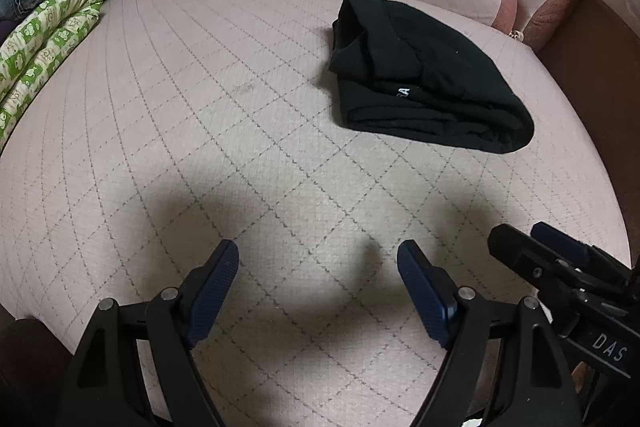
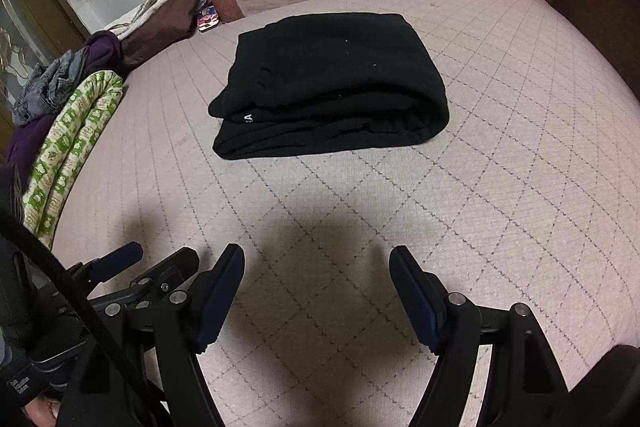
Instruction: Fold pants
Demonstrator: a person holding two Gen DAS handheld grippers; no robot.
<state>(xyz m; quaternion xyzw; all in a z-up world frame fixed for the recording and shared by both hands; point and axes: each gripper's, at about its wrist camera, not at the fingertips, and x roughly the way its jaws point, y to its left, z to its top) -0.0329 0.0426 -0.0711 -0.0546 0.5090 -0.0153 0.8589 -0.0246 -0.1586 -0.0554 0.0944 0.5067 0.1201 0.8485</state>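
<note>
My left gripper (image 1: 318, 255) and right gripper (image 2: 316, 259) are both black plastic with ribbed dark blue pads (image 1: 214, 291), silver pivot screws (image 2: 179, 297) and a black cable (image 2: 60, 267); one body reads "DAS" in white.

Readable text: two marks only

White "DAS" stands on the right hand-held gripper (image 1: 560, 267); a white letter "A" shows on the folded black pants (image 2: 332, 83).

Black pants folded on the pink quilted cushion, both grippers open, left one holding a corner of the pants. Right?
Not quite: the left gripper holds nothing. The left wrist view shows its fingers apart over bare pink quilted cushion, well short of the folded black pants. The right gripper is open too.
</note>
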